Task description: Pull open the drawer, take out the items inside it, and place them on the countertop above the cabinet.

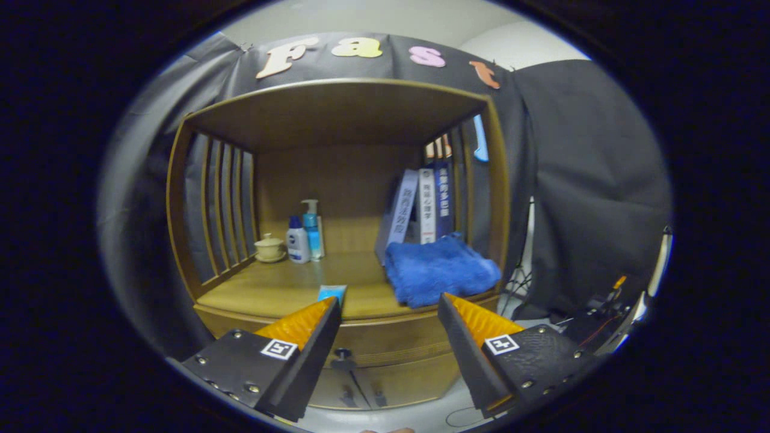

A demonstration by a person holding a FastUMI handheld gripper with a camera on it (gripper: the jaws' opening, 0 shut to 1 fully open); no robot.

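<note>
The gripper [388,307] hangs level, its jaws spread wide apart and gripping nothing

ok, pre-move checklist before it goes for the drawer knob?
1. Gripper open: ok, fingers spread wide, nothing between them.
2. Drawer shut: ok, front flush, not pulled yet.
3. Knob in line: ok, between the fingers, nearer the left one, ahead.
4. Contact with knob: not ok, fingers apart from it.
5. Countertop has room: ok, bare wood between the bottles and towel; a small blue item lies at the front edge.
6. Drawer contents: cannot tell, hidden.
</note>
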